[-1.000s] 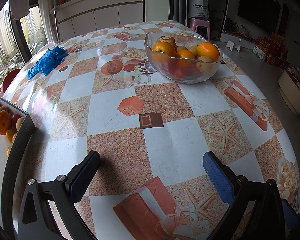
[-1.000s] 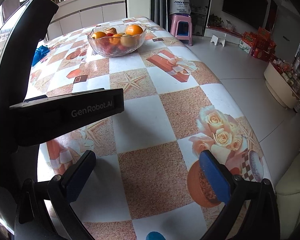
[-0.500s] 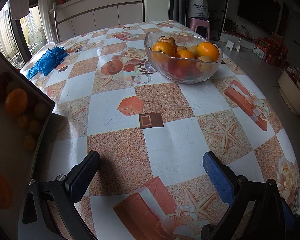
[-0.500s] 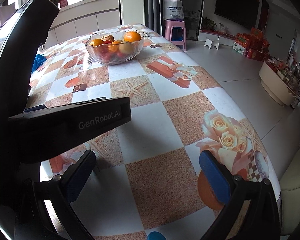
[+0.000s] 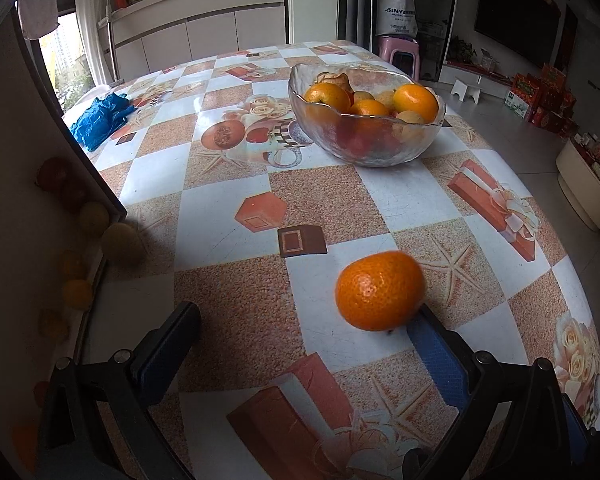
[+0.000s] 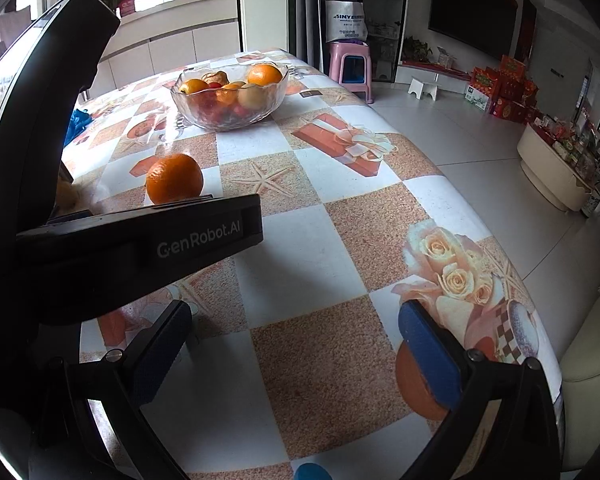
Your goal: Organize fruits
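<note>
Sitting loose on the checkered tablecloth [image 5: 228,312] is your orange [image 5: 380,290], right up against the tip of the left gripper's [image 5: 304,344] right-hand finger, though I can't tell if it actually touches. Your left claw is spread wide, holding nothing. Same deal with your right gripper [image 6: 296,340], fingers well apart over bare cloth, orange well ahead to its left. Further back sits the glass bowl [image 5: 380,148] loaded with fruit, and a blue crumpled bag [image 5: 98,118] lies near the table's far left edge.
</note>
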`<state>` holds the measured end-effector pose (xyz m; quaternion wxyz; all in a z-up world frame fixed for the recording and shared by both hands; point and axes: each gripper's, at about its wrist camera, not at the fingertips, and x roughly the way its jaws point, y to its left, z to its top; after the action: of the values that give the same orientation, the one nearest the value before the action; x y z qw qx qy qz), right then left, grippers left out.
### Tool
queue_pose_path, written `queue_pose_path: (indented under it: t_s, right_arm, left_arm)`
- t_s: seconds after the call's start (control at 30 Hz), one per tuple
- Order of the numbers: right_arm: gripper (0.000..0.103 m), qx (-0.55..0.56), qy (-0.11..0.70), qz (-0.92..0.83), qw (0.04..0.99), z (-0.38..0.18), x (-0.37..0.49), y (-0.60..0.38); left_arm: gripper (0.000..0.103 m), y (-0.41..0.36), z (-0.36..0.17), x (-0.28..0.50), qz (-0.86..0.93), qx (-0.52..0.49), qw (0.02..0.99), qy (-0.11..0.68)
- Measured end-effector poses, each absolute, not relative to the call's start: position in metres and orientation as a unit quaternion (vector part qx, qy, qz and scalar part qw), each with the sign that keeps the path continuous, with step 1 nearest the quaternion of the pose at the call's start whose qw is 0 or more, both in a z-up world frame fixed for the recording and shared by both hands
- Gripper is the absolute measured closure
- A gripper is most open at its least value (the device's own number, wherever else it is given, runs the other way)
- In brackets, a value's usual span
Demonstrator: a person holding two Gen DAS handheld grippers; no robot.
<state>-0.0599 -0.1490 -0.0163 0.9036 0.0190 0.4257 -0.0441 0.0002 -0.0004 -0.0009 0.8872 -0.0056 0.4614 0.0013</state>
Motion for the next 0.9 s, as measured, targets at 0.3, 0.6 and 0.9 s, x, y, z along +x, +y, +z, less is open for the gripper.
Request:
queue_pose_path:
  t_s: [0.3,0.6,0.9]
  right_arm:
    - [0.0,0.017,0.442,-0.041,0.896,-0.012,-0.048,-0.167]
    - [0.0,0.018,0.432,-0.041,0.901,-0.015,-0.045,-0.168]
    - [0.0,0.017,0.432,-0.041,0.901,-0.015,-0.046,-0.168]
  left_arm:
    - [0.0,0.0,0.0,0.0,0.001,-0.005,0.887,0.462]
    - [0.0,0.0,0.0,0.0,0.001,-0.005,0.887,0.462]
    - [0.0,0.0,0.0,0.0,0.001,-0.005,0.887,0.462]
